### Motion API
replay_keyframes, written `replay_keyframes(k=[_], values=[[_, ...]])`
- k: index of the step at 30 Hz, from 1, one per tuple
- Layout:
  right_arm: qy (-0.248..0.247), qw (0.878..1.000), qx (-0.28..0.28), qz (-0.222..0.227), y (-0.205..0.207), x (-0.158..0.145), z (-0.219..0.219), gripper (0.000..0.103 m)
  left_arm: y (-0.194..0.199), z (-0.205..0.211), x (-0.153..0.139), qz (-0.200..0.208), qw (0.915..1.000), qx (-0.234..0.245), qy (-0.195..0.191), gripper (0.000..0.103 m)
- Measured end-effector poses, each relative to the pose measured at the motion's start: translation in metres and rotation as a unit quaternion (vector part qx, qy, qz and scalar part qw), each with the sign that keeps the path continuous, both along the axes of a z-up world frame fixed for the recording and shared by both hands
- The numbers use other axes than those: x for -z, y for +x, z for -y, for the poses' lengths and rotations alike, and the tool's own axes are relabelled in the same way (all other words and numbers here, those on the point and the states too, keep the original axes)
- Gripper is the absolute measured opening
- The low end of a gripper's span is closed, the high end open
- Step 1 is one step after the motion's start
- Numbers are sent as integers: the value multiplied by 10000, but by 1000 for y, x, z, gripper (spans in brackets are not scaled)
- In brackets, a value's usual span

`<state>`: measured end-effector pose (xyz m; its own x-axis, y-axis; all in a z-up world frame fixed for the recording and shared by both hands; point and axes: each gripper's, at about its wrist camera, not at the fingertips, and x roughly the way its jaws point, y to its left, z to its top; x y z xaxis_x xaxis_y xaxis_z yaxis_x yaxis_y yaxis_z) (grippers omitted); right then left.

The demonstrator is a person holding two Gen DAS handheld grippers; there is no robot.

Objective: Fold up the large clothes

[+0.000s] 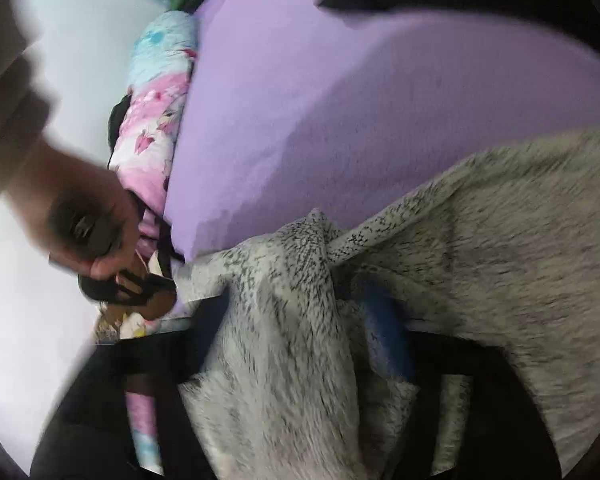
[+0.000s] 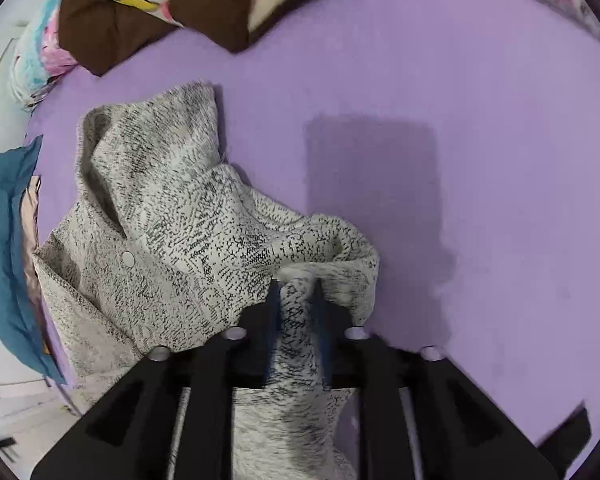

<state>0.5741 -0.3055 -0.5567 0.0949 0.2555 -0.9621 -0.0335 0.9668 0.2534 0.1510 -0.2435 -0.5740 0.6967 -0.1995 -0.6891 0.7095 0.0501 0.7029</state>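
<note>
Speckled grey-and-white knit, a buttoned cardigan (image 2: 172, 240), lies crumpled on my bed's purple sheet (image 2: 480, 160). One fold is bunched up between the fingers of my right hand-held gripper (image 2: 298, 292), which stand narrow and pinch it, I judge so I can lift that edge and spread it. My left hand-held gripper (image 1: 312, 320) is buried under draped knit in a blurred view, so I cannot tell how its jaws stand. A brown cushion (image 2: 160, 12) sits well apart, leaving folding room.
</note>
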Motion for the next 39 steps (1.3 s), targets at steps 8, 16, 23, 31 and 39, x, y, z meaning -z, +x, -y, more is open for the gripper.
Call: replay_keyframes(k=[8,16,23,31,39], values=[[-218,9911,-157,1307,-73,-66,20,82,-9,-90,-47,-411,9852,-1373,-944,92],[-340,9888,-402,1395,-162,-59,-1,82,12,-204,-50,-1137,9250,-3274,-1556,93],[-403,9850,-719,1516,-207,-48,-37,82,21,-247,-38,-1659,8683,-4147,-2156,93],[-987,9854,-723,1180,-220,-10,-60,83,31,-269,-10,-2211,8126,-4767,-2520,93],[-1789,9619,-1260,1637,-243,29,-81,92,30,-276,24,-2540,7909,-4991,-2466,95]])
